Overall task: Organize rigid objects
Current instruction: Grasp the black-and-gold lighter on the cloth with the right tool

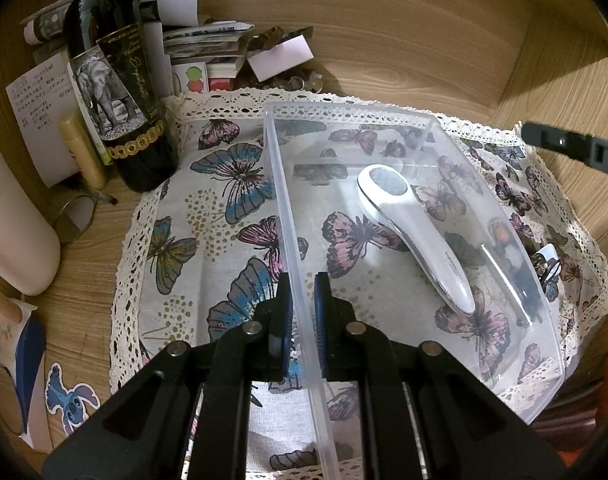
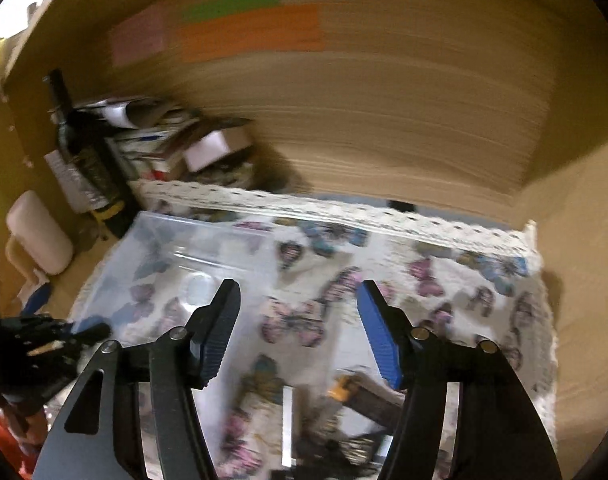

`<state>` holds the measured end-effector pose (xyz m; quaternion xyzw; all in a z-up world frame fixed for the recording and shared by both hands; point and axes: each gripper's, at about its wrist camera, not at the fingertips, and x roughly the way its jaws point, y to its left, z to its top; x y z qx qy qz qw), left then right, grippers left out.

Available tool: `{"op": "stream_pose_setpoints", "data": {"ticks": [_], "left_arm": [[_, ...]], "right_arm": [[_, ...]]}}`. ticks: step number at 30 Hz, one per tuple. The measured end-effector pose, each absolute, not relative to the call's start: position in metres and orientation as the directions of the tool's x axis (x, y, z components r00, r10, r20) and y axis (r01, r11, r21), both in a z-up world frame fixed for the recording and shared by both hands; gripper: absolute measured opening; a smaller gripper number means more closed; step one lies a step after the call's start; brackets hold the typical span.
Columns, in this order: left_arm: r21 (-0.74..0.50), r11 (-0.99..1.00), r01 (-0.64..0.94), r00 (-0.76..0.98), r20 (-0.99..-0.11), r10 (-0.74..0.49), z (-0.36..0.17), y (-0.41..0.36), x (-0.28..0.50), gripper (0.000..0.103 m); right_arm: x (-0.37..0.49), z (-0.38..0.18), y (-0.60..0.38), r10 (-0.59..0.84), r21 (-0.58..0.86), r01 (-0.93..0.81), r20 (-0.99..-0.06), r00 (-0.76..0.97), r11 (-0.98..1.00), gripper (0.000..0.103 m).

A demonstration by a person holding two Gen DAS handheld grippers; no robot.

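Left tongs (image 1: 302,308) astride clear bin (image 1: 279,184) wall; right tongs (image 2: 297,330) agape.

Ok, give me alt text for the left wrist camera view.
The left tongs straddle the near wall of a clear plastic box holding a white handheld device, on a butterfly cloth. A dark wine bottle stands at left.
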<state>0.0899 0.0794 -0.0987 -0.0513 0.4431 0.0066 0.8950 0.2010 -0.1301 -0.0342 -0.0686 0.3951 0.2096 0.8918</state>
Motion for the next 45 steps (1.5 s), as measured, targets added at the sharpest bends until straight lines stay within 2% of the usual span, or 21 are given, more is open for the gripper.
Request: {"op": "stream_pose_setpoints", "data": {"ticks": [7,15,23,28,30,31,38,45], "left_arm": [[-0.080,0.995,-0.055,0.605,-0.796,-0.031,-0.100,0.078,0.090,0.011],[-0.074,0.996,-0.054,0.603,-0.797,-0.027,-0.100,0.076,0.089,0.011],[-0.076,0.995,-0.059,0.601,-0.799,-0.026,-0.101,0.076,0.090,0.011],[-0.074,0.996,-0.059,0.599,-0.800,-0.023,-0.102,0.077,0.091,0.011],[-0.072,0.996,-0.059,0.600,-0.800,-0.022,-0.102,0.077,0.091,0.011],[-0.072,0.996,-0.059,0.600,-0.800,-0.022,-0.102,0.077,0.091,0.011],[-0.068,0.996,-0.061,0.597,-0.802,-0.018,-0.103,0.076,0.093,0.011],[-0.062,0.996,-0.058,0.598,-0.802,-0.015,-0.104,0.076,0.093,0.011]], "right_arm": [[0.207,-0.070,-0.156,0.254,0.037,-0.378,-0.801,0.542,0.925,0.057],[0.197,-0.112,-0.171,0.210,0.013,-0.428,-0.885,0.416,0.904,0.057],[0.212,-0.129,-0.180,0.209,0.040,-0.407,-0.901,0.380,0.912,0.057],[0.219,-0.132,-0.178,0.243,0.070,-0.428,-0.899,0.365,0.901,0.042],[0.221,-0.131,-0.178,0.249,0.076,-0.427,-0.897,0.365,0.901,0.022],[0.221,-0.130,-0.178,0.251,0.080,-0.425,-0.897,0.364,0.902,0.019],[0.212,-0.104,-0.183,0.263,0.069,-0.400,-0.850,0.456,0.914,0.019],[0.197,-0.059,-0.169,0.347,0.099,-0.435,-0.768,0.538,0.895,0.019]]}}
